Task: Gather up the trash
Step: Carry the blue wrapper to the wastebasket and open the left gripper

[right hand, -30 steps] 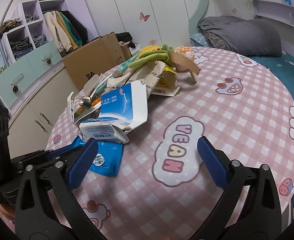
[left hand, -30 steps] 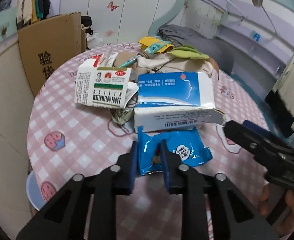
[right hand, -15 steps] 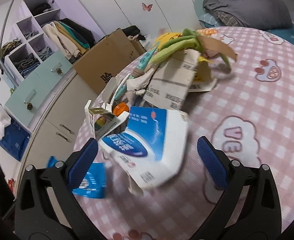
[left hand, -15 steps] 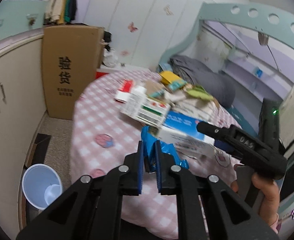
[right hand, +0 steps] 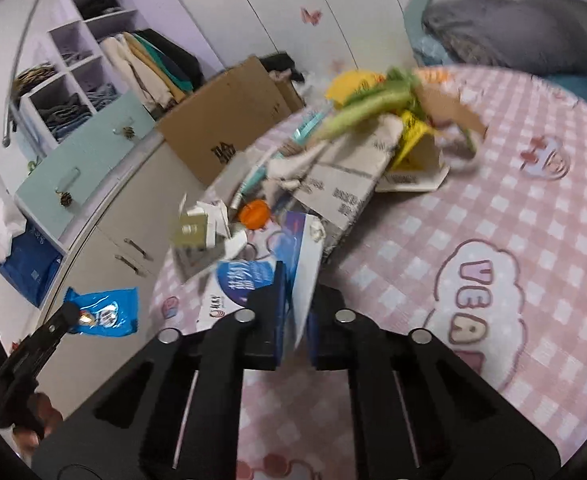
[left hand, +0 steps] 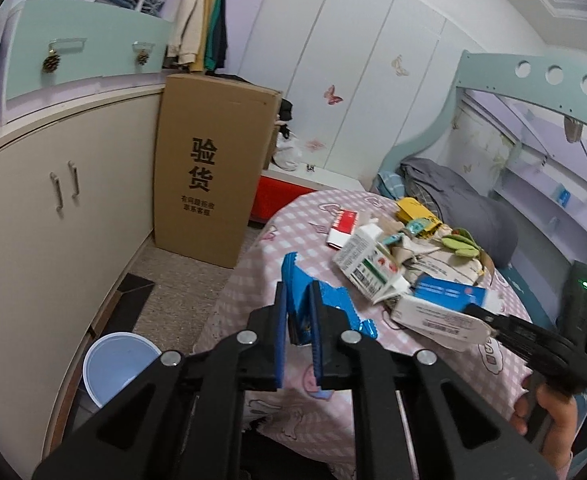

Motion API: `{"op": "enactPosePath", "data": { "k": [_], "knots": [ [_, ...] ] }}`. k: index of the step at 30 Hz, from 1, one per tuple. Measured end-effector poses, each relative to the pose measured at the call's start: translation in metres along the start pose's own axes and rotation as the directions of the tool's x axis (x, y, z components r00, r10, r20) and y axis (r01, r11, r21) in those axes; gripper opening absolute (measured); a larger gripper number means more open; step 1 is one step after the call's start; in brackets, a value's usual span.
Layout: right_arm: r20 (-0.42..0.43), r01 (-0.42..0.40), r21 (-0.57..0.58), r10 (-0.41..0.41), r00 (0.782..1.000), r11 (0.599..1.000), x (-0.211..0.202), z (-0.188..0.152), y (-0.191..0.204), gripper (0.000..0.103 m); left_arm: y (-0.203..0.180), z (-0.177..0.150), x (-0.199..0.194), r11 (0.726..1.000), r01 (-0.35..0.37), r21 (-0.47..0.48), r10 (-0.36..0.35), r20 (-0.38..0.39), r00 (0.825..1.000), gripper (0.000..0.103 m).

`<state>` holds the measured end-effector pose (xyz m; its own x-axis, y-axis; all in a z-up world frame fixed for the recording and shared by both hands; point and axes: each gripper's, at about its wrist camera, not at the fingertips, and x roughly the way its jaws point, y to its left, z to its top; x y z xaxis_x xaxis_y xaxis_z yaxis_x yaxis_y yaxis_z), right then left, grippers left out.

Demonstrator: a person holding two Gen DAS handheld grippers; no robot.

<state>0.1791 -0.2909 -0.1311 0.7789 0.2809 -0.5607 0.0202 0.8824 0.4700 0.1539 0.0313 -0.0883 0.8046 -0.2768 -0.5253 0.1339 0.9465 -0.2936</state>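
Left gripper (left hand: 297, 312) clamps the blue snack wrapper (left hand: 333, 308) between narrow fingers, lifted off the bench (left hand: 253, 264) edge, above floor with a pale blue bin (left hand: 113, 364) below-left. Right gripper (right hand: 295, 320) has fingers closed on an edge of the blue-and-white box (right hand: 249, 280), which sits at the near end of the trash pile (right hand: 353, 152) on the pink checked bench.

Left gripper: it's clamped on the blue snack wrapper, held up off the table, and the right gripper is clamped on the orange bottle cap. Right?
Not quite. The right gripper is shut on the blue-and-white box, not the orange cap, which lies loose in the pile; the right wrist view shows it. The left gripper does hold the blue snack wrapper off the table.
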Motion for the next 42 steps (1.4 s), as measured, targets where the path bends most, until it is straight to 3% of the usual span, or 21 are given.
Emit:
{"op": "enactPosePath", "data": {
  "k": [5, 8, 11, 14, 18, 21, 26, 28, 32, 33, 34, 36, 42],
  "knots": [
    [0.125, 0.041, -0.067, -0.032, 0.992, 0.997, -0.043, -0.005, 0.023, 0.004, 0.013, -0.001, -0.012, 1.000, -0.002, -0.025, 0.002, 0.023, 1.000, 0.010],
    [0.169, 0.012, -0.105, 0.006, 0.986, 0.994, -0.062, -0.001, 0.043, 0.004, 0.024, 0.001, -0.017, 0.999, -0.007, -0.043, 0.009, 0.036, 0.999, 0.010],
    [0.184, -0.033, -0.175, 0.065, 0.981, 0.984, -0.070, 0.001, 0.077, 0.004, 0.037, 0.002, -0.024, 0.998, -0.026, -0.064, 0.029, 0.049, 0.998, 0.010],
    [0.147, -0.091, -0.240, 0.128, 0.981, 0.966, -0.057, -0.002, 0.113, 0.004, 0.059, 0.003, -0.028, 0.994, -0.070, -0.083, 0.074, 0.052, 0.996, 0.010],
    [0.015, -0.191, -0.322, 0.207, 0.978, 0.927, -0.002, -0.022, 0.170, 0.004, 0.096, -0.001, -0.025, 0.980, -0.167, -0.106, 0.170, 0.024, 0.985, 0.010],
    [-0.097, -0.244, -0.357, 0.224, 0.970, 0.901, 0.051, -0.044, 0.205, 0.004, 0.136, -0.009, -0.010, 0.959, -0.254, -0.129, 0.251, -0.036, 0.967, 0.010],
    [-0.244, -0.279, -0.386, 0.194, 0.950, 0.879, 0.144, -0.085, 0.246, 0.004, 0.194, -0.021, 0.024, 0.923, -0.359, -0.136, 0.342, -0.132, 0.930, 0.010],
    [-0.274, -0.282, -0.388, 0.182, 0.944, 0.877, 0.169, -0.098, 0.256, 0.004, 0.217, -0.022, 0.046, 0.907, -0.403, -0.123, 0.379, -0.180, 0.908, 0.010],
    [-0.335, -0.279, -0.392, 0.146, 0.931, 0.877, 0.218, -0.120, 0.269, 0.004, 0.258, -0.021, 0.085, 0.887, -0.439, -0.142, 0.397, -0.247, 0.884, 0.013],
    [-0.346, -0.270, -0.398, 0.129, 0.929, 0.877, 0.231, -0.126, 0.271, 0.004, 0.263, -0.022, 0.089, 0.886, -0.440, -0.148, 0.395, -0.259, 0.882, 0.025],
    [-0.357, -0.265, -0.398, 0.118, 0.927, 0.878, 0.238, -0.131, 0.272, 0.004, 0.273, -0.024, 0.097, 0.874, -0.460, -0.155, 0.406, -0.283, 0.869, 0.045],
    [-0.390, -0.266, -0.386, 0.105, 0.915, 0.883, 0.253, -0.140, 0.272, 0.004, 0.284, -0.032, 0.104, 0.850, -0.502, -0.162, 0.442, -0.302, 0.845, 0.064],
    [-0.448, -0.271, -0.387, 0.077, 0.891, 0.881, 0.273, -0.167, 0.275, 0.004, 0.302, -0.060, 0.102, 0.822, -0.531, -0.205, 0.444, -0.350, 0.825, 0.072]
  ]
}}
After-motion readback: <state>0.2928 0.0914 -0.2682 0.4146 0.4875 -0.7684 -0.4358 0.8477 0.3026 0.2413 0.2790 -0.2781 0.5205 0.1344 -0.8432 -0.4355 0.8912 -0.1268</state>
